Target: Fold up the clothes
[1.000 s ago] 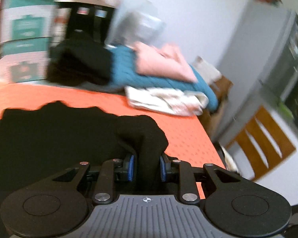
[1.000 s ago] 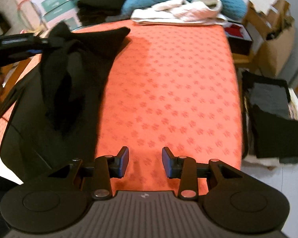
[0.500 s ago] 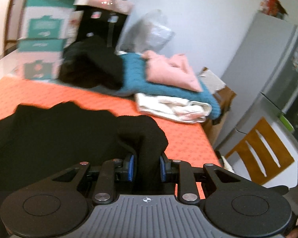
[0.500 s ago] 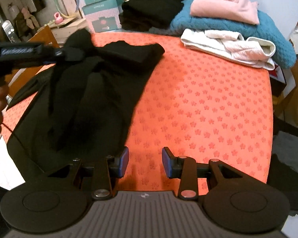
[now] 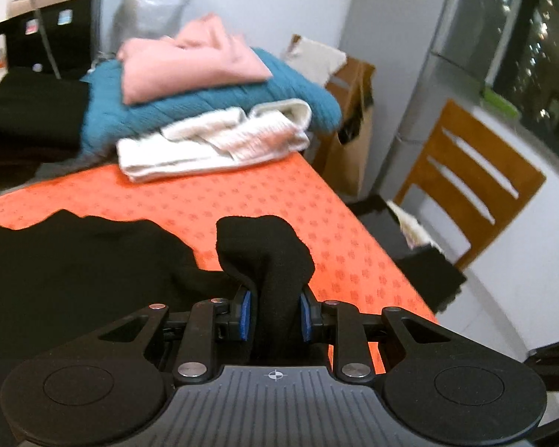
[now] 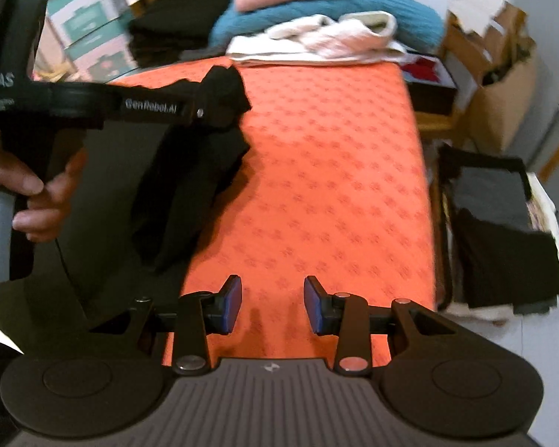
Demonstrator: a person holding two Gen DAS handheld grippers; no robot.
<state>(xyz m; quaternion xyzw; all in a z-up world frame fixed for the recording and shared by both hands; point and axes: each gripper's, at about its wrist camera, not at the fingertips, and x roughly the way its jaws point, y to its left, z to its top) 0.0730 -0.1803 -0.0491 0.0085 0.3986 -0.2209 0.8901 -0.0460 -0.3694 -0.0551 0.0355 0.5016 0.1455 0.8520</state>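
A black garment lies spread on the orange table. My left gripper is shut on a bunched fold of it, which bulges up between the blue pads. In the right wrist view the same left gripper is held by a hand above the table's left part, with the black garment hanging from it to the table. My right gripper stands open over bare orange cloth at the near edge, nothing between its fingers.
At the table's far end lie a white garment, a teal knit with a pink garment on top, and a black pile. A wooden chair, a cardboard box and a basket of dark clothes stand right of the table.
The left gripper has carried the black fold to the right across the table and rolled. The right gripper swung briefly and is back over the near edge, still open.
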